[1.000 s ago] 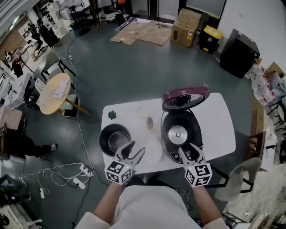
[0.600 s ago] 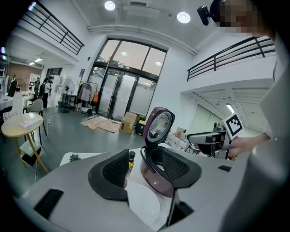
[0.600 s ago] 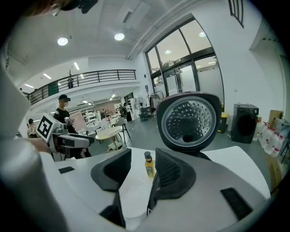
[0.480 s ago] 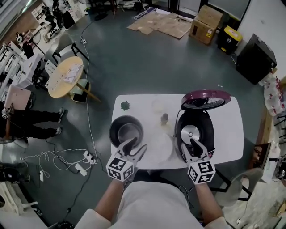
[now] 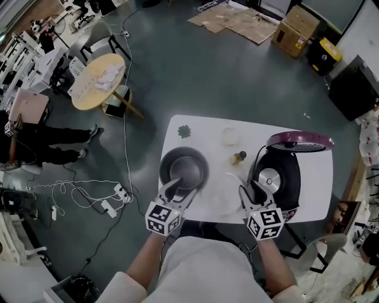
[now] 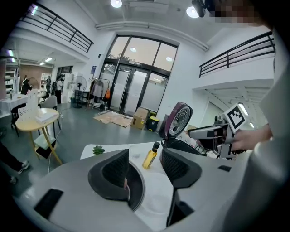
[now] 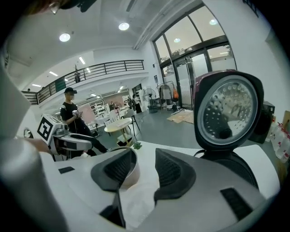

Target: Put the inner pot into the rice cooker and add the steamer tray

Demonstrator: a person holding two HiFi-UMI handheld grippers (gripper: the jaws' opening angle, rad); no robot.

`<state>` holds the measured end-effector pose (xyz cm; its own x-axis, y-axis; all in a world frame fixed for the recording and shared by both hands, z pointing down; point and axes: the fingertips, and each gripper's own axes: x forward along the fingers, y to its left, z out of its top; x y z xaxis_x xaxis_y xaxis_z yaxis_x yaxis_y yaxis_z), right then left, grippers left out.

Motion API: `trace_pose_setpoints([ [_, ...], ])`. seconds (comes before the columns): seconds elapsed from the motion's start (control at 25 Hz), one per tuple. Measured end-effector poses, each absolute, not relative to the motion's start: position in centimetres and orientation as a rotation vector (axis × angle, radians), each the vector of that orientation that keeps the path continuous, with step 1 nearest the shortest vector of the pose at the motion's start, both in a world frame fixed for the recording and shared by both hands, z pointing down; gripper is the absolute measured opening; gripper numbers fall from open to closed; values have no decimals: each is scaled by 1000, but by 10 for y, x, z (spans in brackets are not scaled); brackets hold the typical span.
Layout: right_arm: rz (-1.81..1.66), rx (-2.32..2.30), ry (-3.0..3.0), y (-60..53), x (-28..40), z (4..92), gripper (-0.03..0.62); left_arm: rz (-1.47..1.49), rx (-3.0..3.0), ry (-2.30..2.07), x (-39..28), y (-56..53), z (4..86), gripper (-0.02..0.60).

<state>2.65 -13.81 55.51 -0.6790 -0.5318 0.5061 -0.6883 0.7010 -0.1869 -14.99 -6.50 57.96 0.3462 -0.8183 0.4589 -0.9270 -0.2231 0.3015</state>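
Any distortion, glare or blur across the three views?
Head view: evenly lit, fairly sharp, inner pot clear. Left gripper view: strong fisheye, dark corners, ceiling lights blown out, fingers soft up close. Right gripper view: same fisheye, rice cooker lid bulges but legible.

This is a large open hall that serves as a lab or workshop. The grey floor [image 5: 195, 77] is bare, with loose cables [image 5: 77, 189] and a power strip [image 5: 108, 207] lying on it. Cardboard boxes [image 5: 299, 26] stand near the wall (some cardboard lies flattened beside them). Desks crowded with equipment [image 5: 44, 56] line one side. The left gripper view shows a tall glass entrance [image 6: 136, 86] and a railed upper gallery [image 6: 59, 27].
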Motion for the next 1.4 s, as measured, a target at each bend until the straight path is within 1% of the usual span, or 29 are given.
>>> trace_pose_setpoints([
  [0.48, 514, 763, -2420, -140, -66, 619, 179, 303, 1933, -1576, -227, -52, 639, 261],
  [0.84, 500, 669, -2321, -142, -95, 680, 179, 394, 1745, -1628, -277, -37, 697, 271],
  [1.4, 499, 656, -2181, -153, -127, 749, 184, 451, 1653, -1540, -291, -42, 760, 285],
])
